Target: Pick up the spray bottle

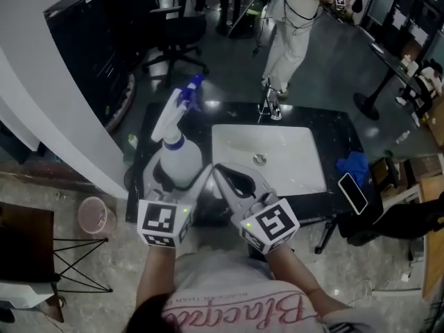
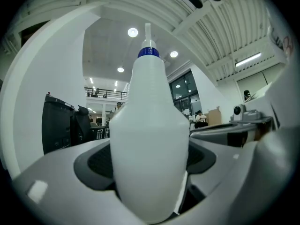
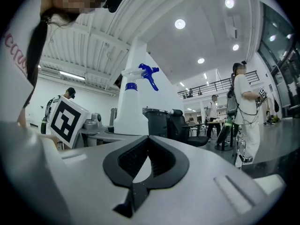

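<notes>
A white spray bottle (image 1: 177, 155) with a blue collar and blue trigger head is lifted above the dark counter's left end, its nozzle pointing away from me. My left gripper (image 1: 179, 173) is shut on the bottle's body, one finger on each side. In the left gripper view the bottle (image 2: 150, 139) fills the space between the jaws and stands upright. My right gripper (image 1: 216, 168) hangs just right of the bottle, shut, with nothing held. In the right gripper view its tips meet (image 3: 146, 138), and the bottle (image 3: 136, 102) rises beyond them at the left.
A white sink (image 1: 298, 151) with a chrome faucet (image 1: 272, 109) is set in the black counter (image 1: 333, 127). A blue cloth (image 1: 354, 165) and a phone (image 1: 352, 193) lie at its right. A pink bin (image 1: 92, 215) stands lower left. Beyond the counter stands a person (image 1: 291, 33).
</notes>
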`<state>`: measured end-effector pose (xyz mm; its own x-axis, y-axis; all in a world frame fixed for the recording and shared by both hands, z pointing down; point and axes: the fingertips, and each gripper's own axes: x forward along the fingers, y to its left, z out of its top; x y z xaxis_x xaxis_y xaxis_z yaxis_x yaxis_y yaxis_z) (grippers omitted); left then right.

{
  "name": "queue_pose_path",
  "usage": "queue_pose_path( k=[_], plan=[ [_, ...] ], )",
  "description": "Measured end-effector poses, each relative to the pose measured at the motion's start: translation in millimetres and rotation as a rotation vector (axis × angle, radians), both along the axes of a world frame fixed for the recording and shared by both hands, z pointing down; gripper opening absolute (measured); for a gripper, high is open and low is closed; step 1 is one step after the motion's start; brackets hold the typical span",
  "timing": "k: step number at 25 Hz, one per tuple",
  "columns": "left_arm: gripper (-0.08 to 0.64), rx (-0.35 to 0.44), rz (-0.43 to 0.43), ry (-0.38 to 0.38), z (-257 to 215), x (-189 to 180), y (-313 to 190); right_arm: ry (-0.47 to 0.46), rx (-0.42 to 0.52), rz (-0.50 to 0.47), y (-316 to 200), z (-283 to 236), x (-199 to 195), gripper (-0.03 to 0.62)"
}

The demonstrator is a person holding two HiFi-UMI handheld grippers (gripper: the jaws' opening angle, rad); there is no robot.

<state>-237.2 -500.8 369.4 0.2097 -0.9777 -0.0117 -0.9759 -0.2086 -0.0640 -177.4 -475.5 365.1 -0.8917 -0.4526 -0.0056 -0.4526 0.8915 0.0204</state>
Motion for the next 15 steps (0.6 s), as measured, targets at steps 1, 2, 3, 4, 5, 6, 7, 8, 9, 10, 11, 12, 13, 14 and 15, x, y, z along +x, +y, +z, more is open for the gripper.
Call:
queue_pose_path(
  k=[1,2,3,4,5,6,7,8,9,10,11,12,13,14,15],
  plan=[
    [0.405,0.004,-0.006,-0.001,-2.7,-0.8,3.2,-0.001,0.010,-0.001,1.9,-3.7,0.3,0.001],
    [0.405,0.006,-0.009,-0.001,-4.2,-0.4,6.1,-0.001,0.017,0.000,4.0,-6.9,2.1,0.002],
    [0.405,0.008,-0.010,-0.002,-4.9,0.6,8.7,-0.002,0.020,0.002,5.8,-8.8,4.6,0.000],
    [0.405,0.009,-0.010,-0.005,-4.9,1.2,10.9,-0.004,0.019,0.004,7.3,-9.1,6.8,0.001],
    [0.405,0.009,-0.012,-0.008,-4.9,1.0,12.7,-0.007,0.015,0.006,8.4,-8.6,8.2,0.002],
    [0.405,0.010,-0.015,-0.011,-5.5,0.1,14.0,-0.009,0.009,0.008,9.2,-8.1,8.8,0.000],
    [0.405,0.014,-0.018,-0.012,-6.9,-1.0,14.6,-0.010,0.005,0.009,9.9,-7.5,8.6,0.001],
    [0.405,0.018,-0.020,-0.011,-8.6,-1.9,14.9,-0.008,0.004,0.010,10.4,-6.7,8.4,0.002],
    [0.405,0.022,-0.021,-0.008,-10.4,-2.2,15.1,-0.006,0.005,0.011,10.8,-6.1,8.3,0.001],
    [0.405,0.025,-0.019,-0.004,-11.7,-1.9,15.3,-0.004,0.006,0.013,11.0,-6.5,8.7,0.000],
    [0.405,0.028,-0.015,-0.002,-12.1,-1.3,15.6,-0.002,0.007,0.014,11.2,-7.0,9.3,0.002],
    [0.405,0.030,-0.011,0.000,-11.8,-0.7,16.0,-0.002,0.008,0.015,11.3,-7.1,9.9,0.002],
    [0.405,0.032,-0.008,0.000,-11.2,0.0,16.5,-0.002,0.010,0.015,11.5,-7.0,10.5,0.001],
    [0.405,0.033,-0.004,0.000,-10.8,0.7,17.0,-0.003,0.011,0.015,11.5,-7.2,11.0,0.002],
    [0.405,0.034,-0.001,0.001,-10.3,1.3,17.5,-0.004,0.013,0.016,11.4,-7.6,11.4,0.001]
  ],
)
